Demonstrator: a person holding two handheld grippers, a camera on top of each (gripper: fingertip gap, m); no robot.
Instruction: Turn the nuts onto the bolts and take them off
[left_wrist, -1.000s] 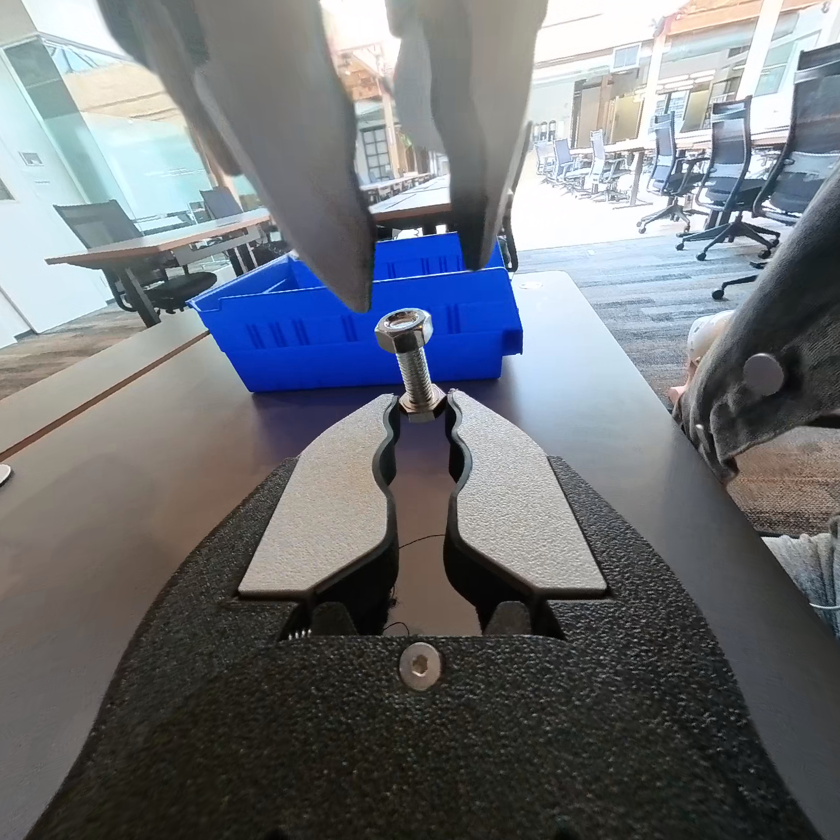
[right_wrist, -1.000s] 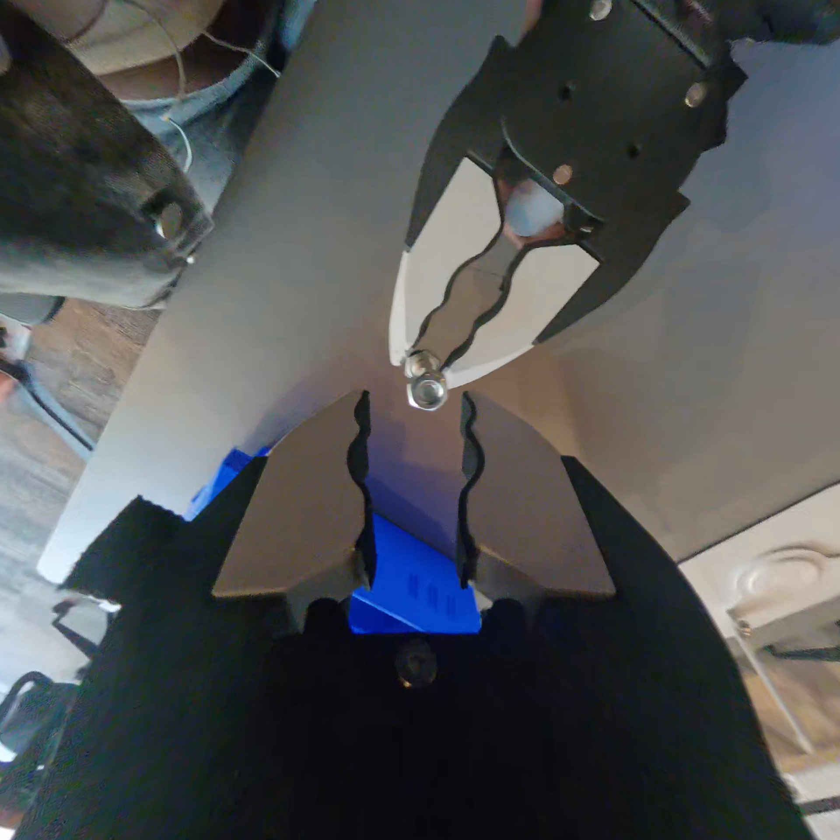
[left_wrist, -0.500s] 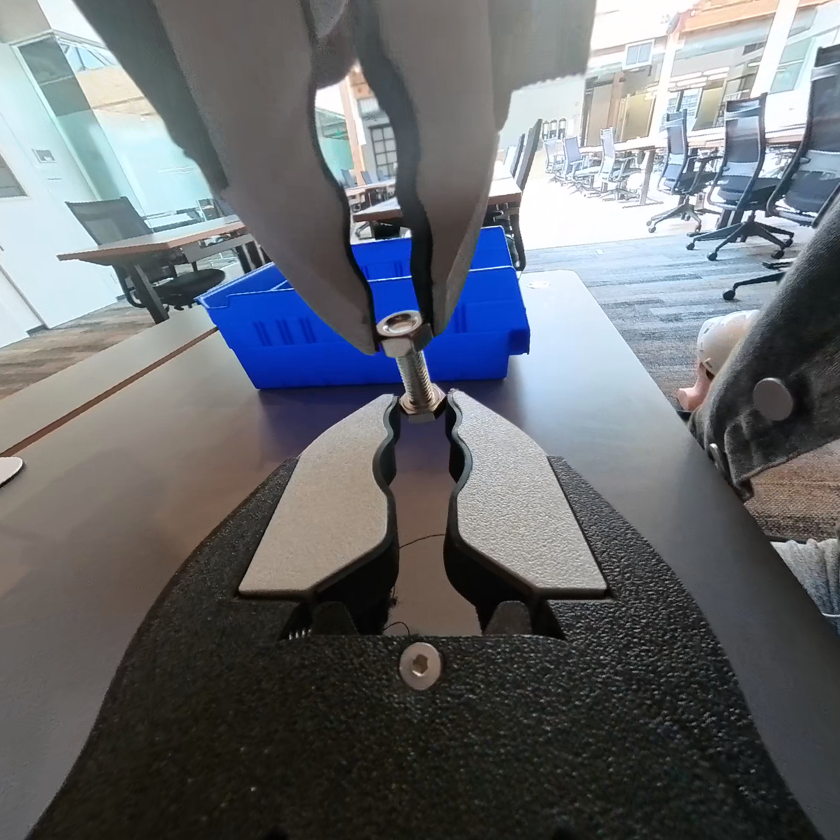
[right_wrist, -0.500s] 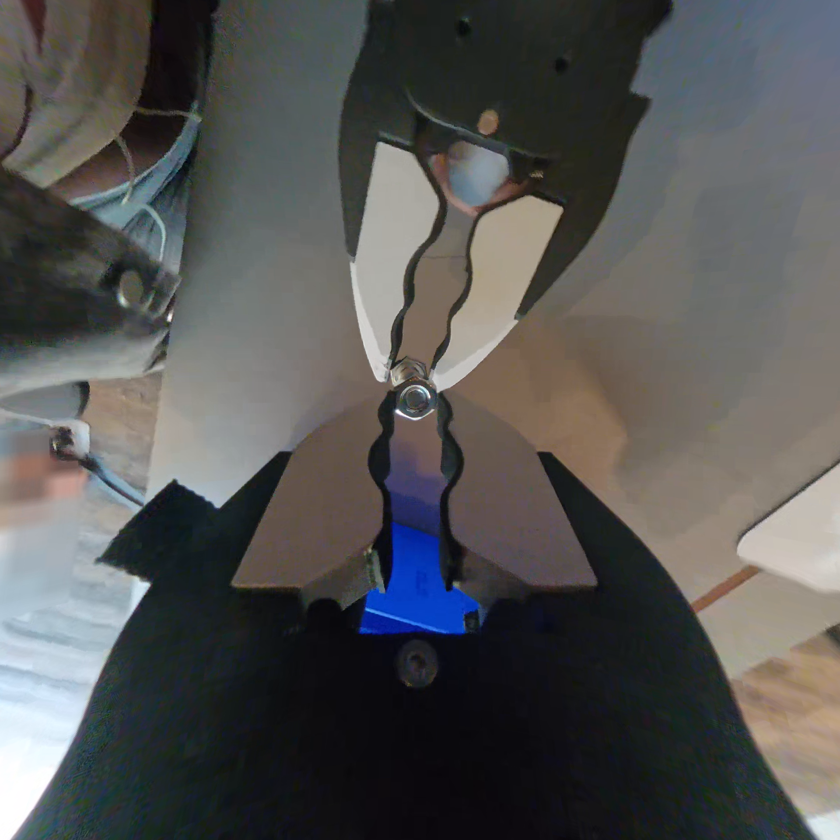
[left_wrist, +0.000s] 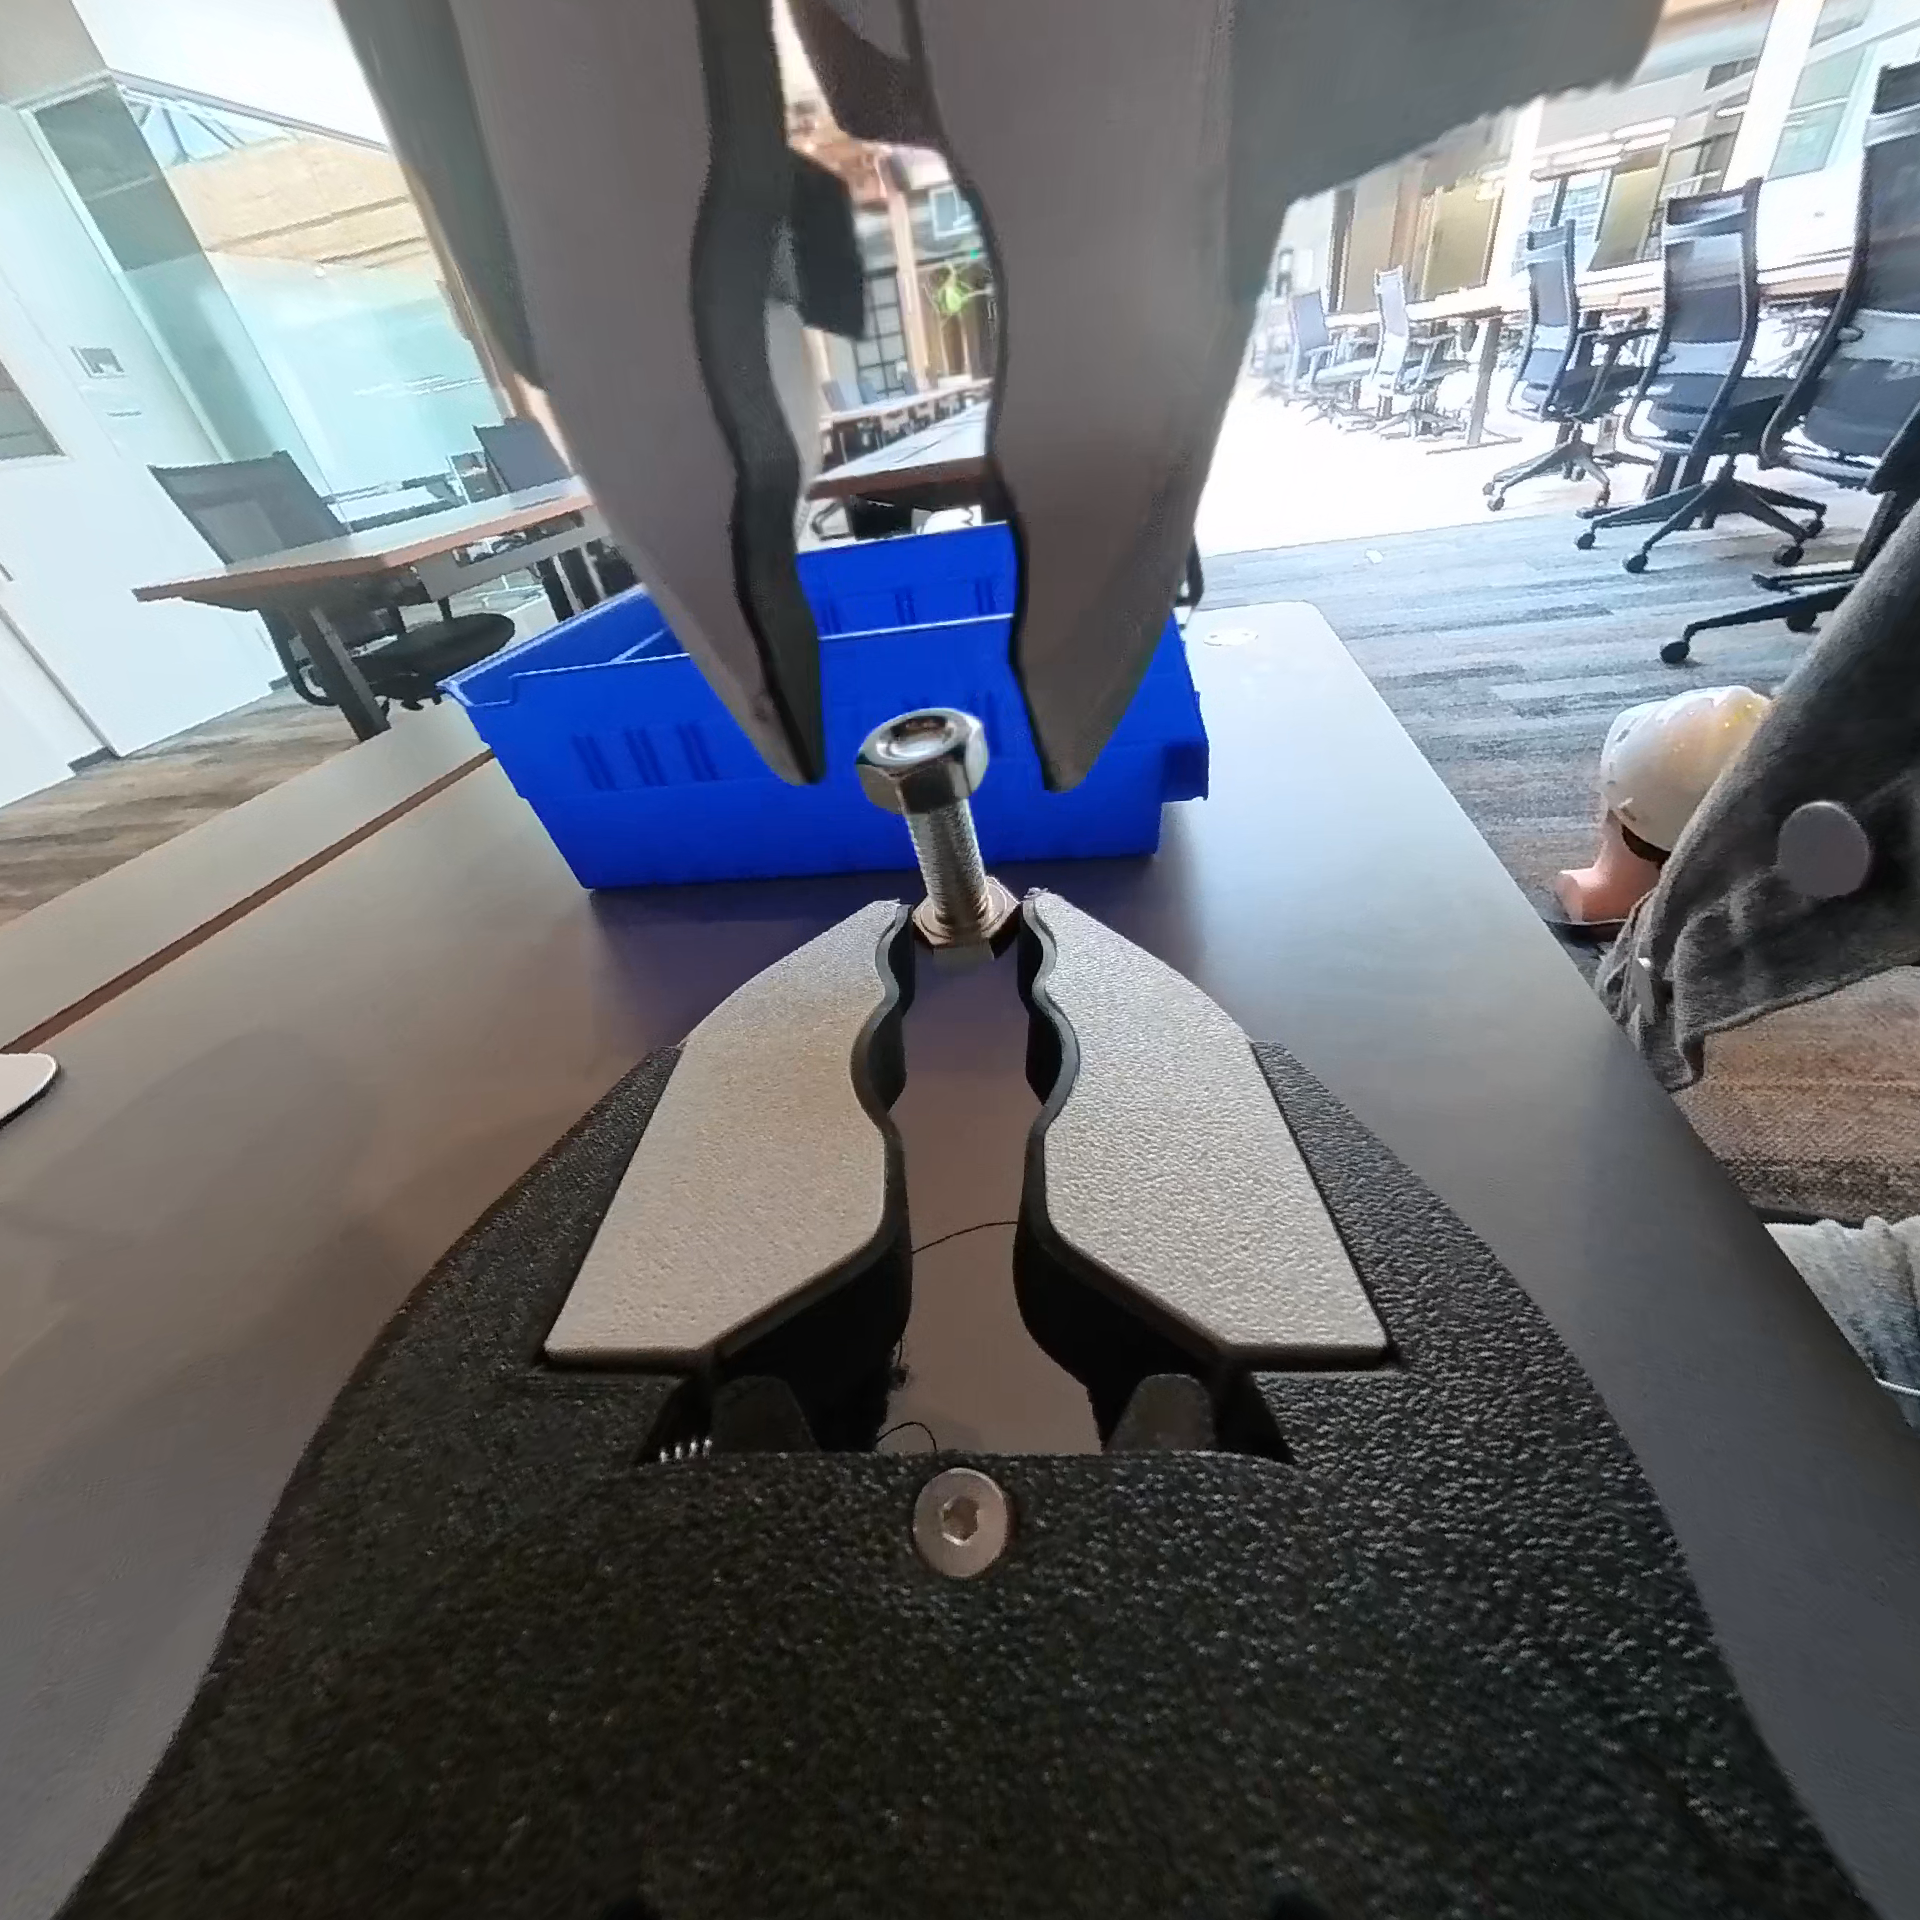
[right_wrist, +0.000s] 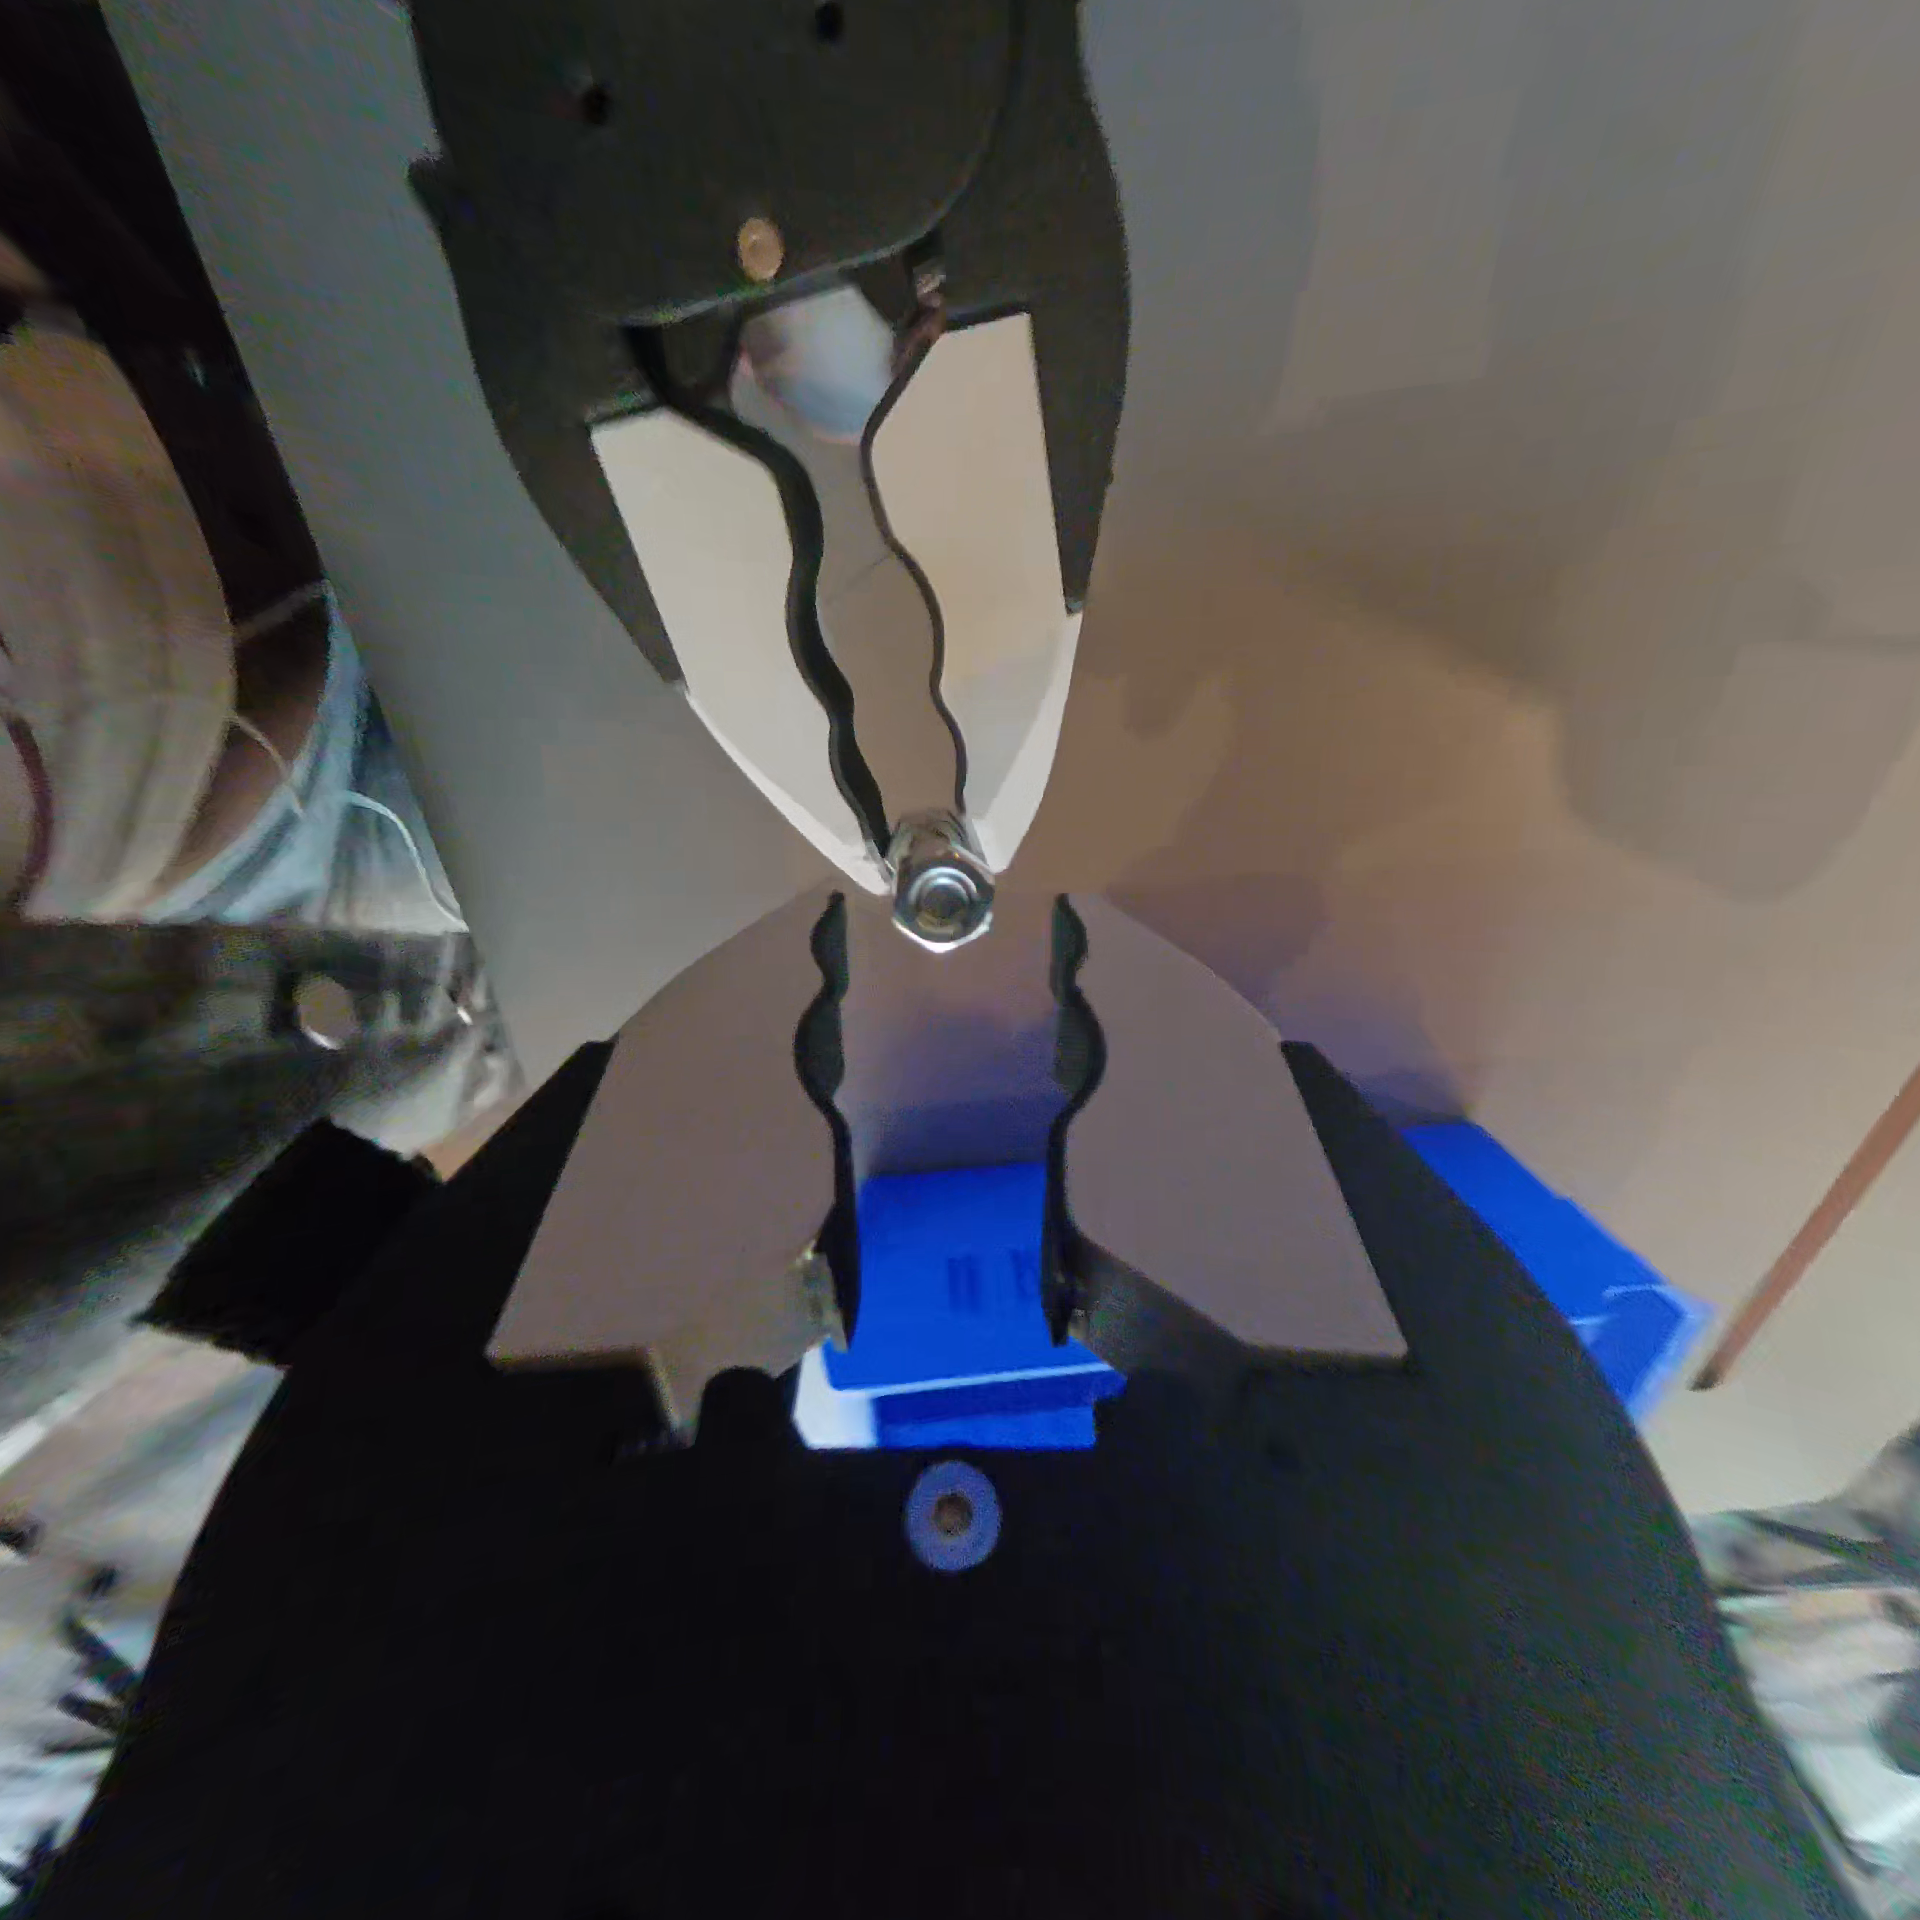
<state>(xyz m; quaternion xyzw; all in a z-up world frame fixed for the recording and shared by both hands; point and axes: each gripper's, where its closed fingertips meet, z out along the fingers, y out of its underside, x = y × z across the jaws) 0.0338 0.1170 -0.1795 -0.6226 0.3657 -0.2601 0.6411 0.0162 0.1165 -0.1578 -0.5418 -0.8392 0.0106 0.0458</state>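
Note:
A steel bolt (left_wrist: 948, 862) stands upright over the dark table (left_wrist: 312, 1039). My left gripper (left_wrist: 961, 923) is shut on its lower hex end. A hex nut (left_wrist: 921, 756) sits at the top of the thread. My right gripper (left_wrist: 932, 777) comes down from above, open, with one fingertip on each side of the nut and a small gap on both sides. In the right wrist view the nut (right_wrist: 940, 902) shows end-on between my open right gripper (right_wrist: 948, 909), with the left gripper (right_wrist: 935, 840) closed just beyond it.
A blue plastic bin (left_wrist: 727, 758) stands on the table right behind the bolt; it also shows in the right wrist view (right_wrist: 956, 1288). A person's grey sleeve (left_wrist: 1766, 883) is at the right table edge. Office desks and chairs (left_wrist: 1714, 416) stand far off. The grippers are tip to tip, or close to it.
Half a second ago my right gripper was shut on the nut; it has now opened and let go, and has turned about the bolt's axis. The left gripper and bolt have not moved.

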